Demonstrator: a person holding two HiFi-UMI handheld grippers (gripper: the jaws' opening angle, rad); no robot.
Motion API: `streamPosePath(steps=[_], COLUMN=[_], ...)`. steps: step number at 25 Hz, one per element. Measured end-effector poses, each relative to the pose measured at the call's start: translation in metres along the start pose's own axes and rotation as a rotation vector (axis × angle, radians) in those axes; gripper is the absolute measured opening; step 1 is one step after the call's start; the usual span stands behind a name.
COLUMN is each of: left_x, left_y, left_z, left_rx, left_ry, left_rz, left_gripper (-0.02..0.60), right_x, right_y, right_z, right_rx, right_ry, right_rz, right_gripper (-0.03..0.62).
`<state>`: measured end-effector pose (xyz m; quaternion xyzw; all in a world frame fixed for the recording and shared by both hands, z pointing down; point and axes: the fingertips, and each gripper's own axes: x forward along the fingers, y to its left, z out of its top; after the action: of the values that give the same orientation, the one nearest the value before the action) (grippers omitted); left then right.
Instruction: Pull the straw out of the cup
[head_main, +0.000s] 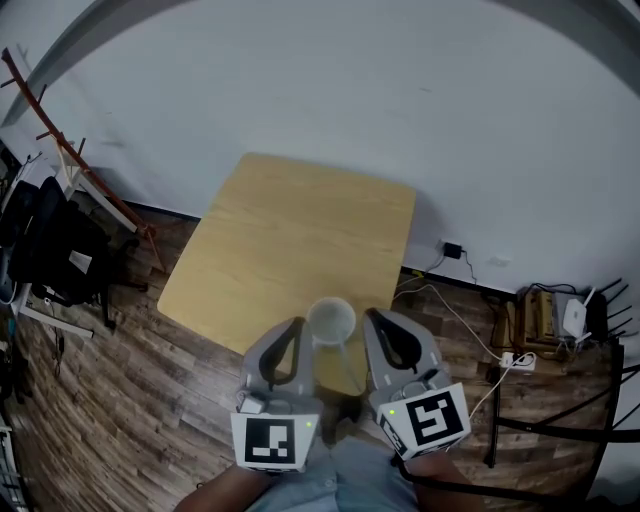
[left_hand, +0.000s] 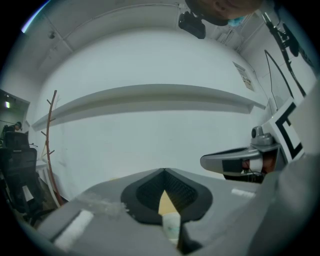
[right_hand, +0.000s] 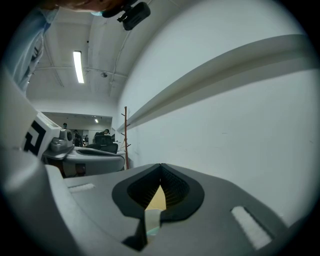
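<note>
Standing near the front edge of the wooden table (head_main: 290, 230), the clear cup (head_main: 331, 320) sat between the two sets of fingers, just beside the tips on either side. A thin pale straw (head_main: 346, 362) seemed to lean out of the cup, slanting back into the gap between the two grippers, though it was too faint to trace fully.

The left gripper (head_main: 297, 323) had its fingers (left_hand: 100, 205) pressed together at the tip, with nothing caught between them. Through the small opening behind the tip, a sliver of table and the cup's pale wall showed below the fingers. The right gripper (head_main: 370, 314) was likewise closed and empty, its fingers (right_hand: 210, 200) meeting at the tip, with the same glimpse of wood and cup rim beneath them. Both grippers pointed roughly level toward the white wall (head_main: 400, 100) beyond the fingertips, each one visible off to the side in the other's view.
</note>
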<state>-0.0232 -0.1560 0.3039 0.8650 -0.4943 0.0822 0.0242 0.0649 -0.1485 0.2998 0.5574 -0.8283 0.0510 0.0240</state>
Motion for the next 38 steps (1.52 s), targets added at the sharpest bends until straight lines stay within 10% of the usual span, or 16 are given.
streamPosePath(steps=[38], left_x=[0.040], left_y=[0.016], left_z=[-0.154], left_rx=[-0.150], left_ry=[0.363], left_rz=[-0.221], left_gripper=[0.020], right_x=[0.022], right_y=[0.032], right_z=[-0.180], right_rx=[0.184], right_ry=[0.446], right_rz=[-0.095], right_gripper=[0.126])
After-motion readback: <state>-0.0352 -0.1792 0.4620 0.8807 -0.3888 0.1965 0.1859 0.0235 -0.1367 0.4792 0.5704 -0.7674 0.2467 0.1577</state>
